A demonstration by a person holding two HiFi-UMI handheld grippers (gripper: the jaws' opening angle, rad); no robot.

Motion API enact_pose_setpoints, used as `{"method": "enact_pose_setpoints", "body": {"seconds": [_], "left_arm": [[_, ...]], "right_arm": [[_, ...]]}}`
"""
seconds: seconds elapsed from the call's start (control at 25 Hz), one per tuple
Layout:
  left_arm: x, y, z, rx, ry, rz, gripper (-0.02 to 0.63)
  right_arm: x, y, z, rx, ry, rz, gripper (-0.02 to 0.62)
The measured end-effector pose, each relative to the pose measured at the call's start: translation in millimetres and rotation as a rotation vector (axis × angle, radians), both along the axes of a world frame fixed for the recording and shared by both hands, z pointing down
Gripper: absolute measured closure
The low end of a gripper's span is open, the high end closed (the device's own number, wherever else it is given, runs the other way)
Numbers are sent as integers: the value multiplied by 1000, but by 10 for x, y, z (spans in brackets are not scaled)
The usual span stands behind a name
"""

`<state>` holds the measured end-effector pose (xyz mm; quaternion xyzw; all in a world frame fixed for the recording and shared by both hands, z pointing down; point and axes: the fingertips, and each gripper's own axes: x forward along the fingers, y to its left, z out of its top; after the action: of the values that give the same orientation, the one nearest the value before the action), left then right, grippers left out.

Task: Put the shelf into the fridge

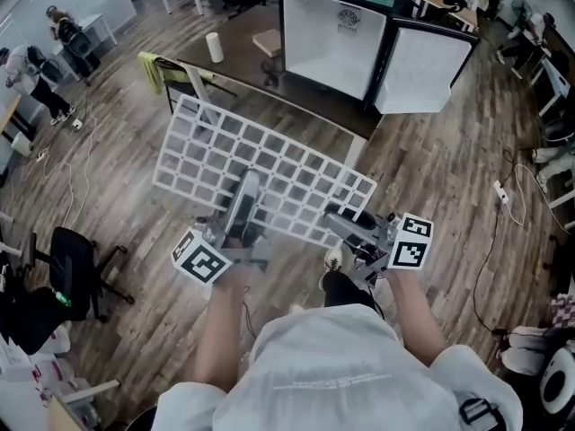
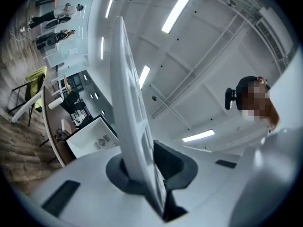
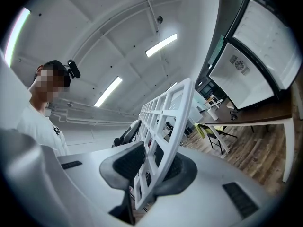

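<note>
Head view: the left tool (image 1: 245,187) reaches forward from the person's left hand, its marker cube (image 1: 199,259) at the near end, and its jaws are closed on the near edge of the white lattice shelf (image 1: 260,164). The shelf is held off the floor, spreading ahead of both tools and tilted, with its far left corner highest. To the right, the right tool (image 1: 340,220) grips the same near edge, apart from the left tool.

Beyond the tools' tips, past the shelf's far edge, stands a dark surface (image 1: 243,34). On it, ahead and to the right, is the fridge (image 1: 334,43) with its door swung open. A white cylinder (image 1: 215,48) stands on the surface further left.

Left gripper view: the left tool (image 2: 142,171) has its dark pads pressed on the shelf (image 2: 125,98), which rises edge-on from between the jaws. The fridge (image 2: 90,136) shows to the left of it.

Right gripper view: the right tool (image 3: 152,167) is narrowed onto the shelf (image 3: 165,122), whose lattice slants up between the pads. The fridge (image 3: 258,51) lies to the right of the jaws.
</note>
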<state>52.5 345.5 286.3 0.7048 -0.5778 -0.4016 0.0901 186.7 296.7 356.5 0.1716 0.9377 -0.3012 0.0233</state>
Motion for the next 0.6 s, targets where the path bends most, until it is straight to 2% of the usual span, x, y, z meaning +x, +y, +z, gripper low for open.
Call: {"method": "enact_pose_setpoints", "body": {"seconds": [0.24,0.4,0.6], "left_arm": [[-294,-341,270,-59,74,-21,563],[-492,-750,329,-79,76,-26,563],[-718,-1494,259,-87,49,-16,563]], "right_arm": [[-258,-326,206,-35,52,-24,518],[-460,-728,278,-75,52,-53,518],[-728,-1476,284,-80,25,-40,517]]}}
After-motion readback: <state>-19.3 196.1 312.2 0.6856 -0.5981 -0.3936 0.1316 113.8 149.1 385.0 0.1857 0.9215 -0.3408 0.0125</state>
